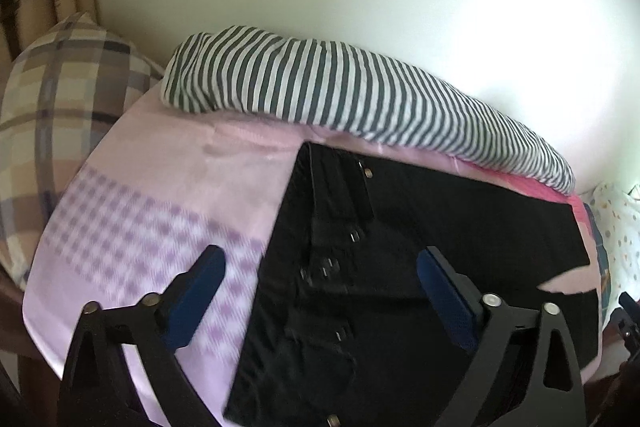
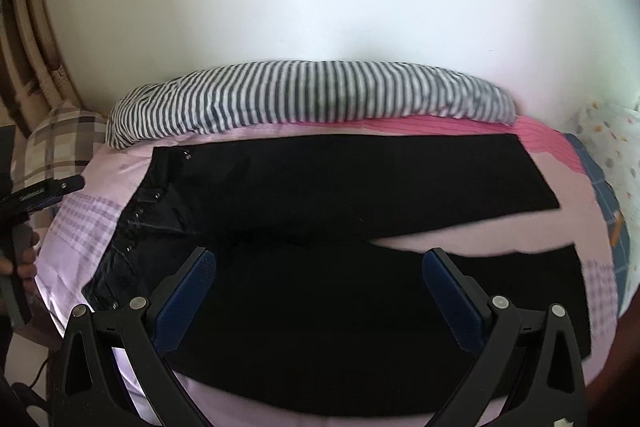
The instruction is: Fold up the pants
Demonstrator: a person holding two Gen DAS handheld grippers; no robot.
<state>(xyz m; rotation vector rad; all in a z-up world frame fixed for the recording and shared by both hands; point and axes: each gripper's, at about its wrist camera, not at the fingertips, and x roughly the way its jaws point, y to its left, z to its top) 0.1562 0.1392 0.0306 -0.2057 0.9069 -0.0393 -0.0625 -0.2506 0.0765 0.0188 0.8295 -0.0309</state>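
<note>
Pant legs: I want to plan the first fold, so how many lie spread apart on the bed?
2. The far leg lies beside the striped pillow; the near leg lies under the open right gripper.

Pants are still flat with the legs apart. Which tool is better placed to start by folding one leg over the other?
Probably the right tool: it hangs open over the near leg of the black pants, with both legs in view. The left tool, also open, is over the waistband end.

Both wrist views look down, close over the bed; left view faces the waistband end; both share the black pants.
</note>
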